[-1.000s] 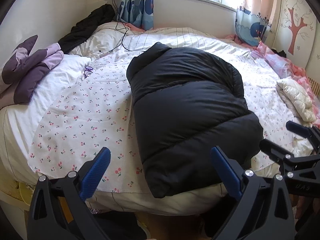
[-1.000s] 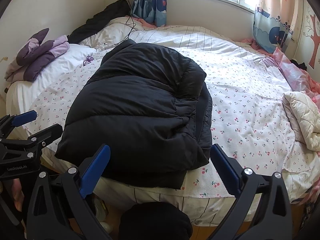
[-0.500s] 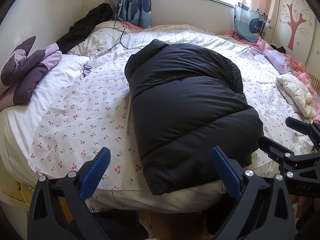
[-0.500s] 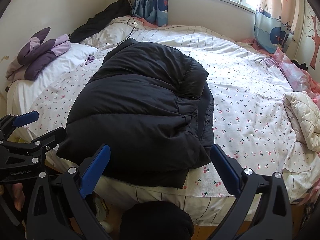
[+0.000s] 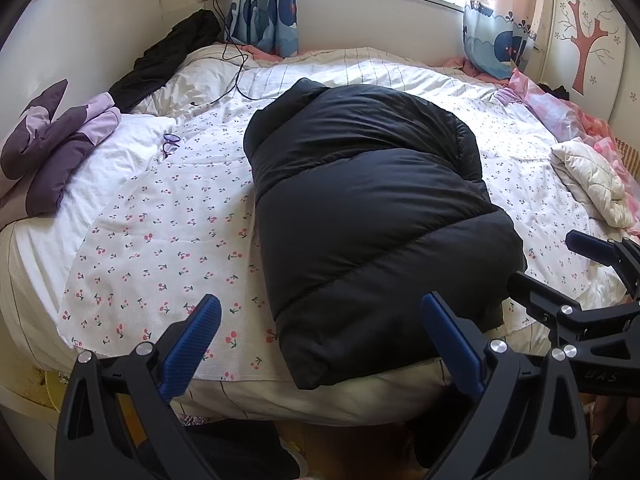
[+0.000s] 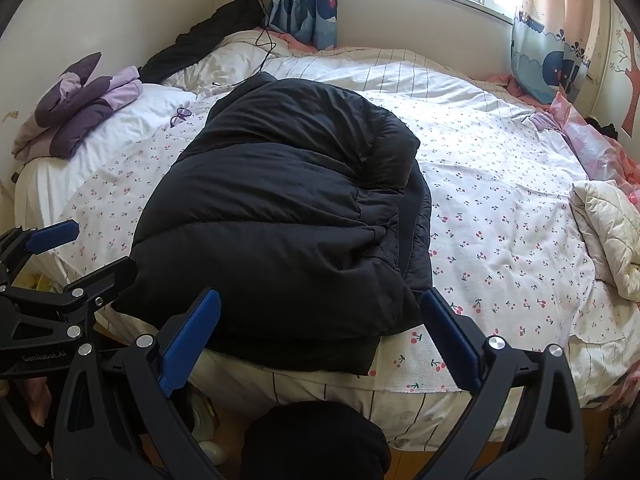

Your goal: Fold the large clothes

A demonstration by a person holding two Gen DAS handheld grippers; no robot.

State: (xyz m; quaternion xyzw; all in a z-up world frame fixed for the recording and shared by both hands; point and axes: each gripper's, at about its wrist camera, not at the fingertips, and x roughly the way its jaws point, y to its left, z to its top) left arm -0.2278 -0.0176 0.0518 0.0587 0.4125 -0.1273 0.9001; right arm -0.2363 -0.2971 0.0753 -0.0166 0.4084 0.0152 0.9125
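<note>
- Black puffer jacket (image 5: 368, 216) lying on the cherry-print sheet (image 5: 160, 236), already gathered into a long, bulky bundle, sides turned in over the middle.
- Seen from the left gripper (image 5: 320, 340): near end of the jacket sitting between the two blue fingers and just ahead of them, hem overhanging the mattress edge; collar end far ahead, toward the window.
- Seen from the right gripper (image 6: 320, 336): jacket ahead and spilling left of the left finger, a folded flap and seam running down just ahead of the right finger.
- Left fingers spread wide, nothing between the pads (image 5: 192, 344); no cloth touching them.
- Right fingers likewise spread wide and empty, apart from the jacket.
- Each gripper visible at the edge of the other's view, also gaping, both hovering short of the bed edge.
- Judged done: lengthwise folding of sides, probably sleeves tucked inside, though hidden.
- Judged left: at least one crosswise fold, near hem to collar or the reverse, then flattening of the puffy bulk.
- Bundle loose and rounded rather than flat; likely to spring open unless pressed.
- Off to the far sides of the fingers and not part of this step: purple bedding (image 5: 52, 148) left, cream quilted garment (image 5: 592, 184) right, dark clothing (image 5: 168, 60) near the wall.
</note>
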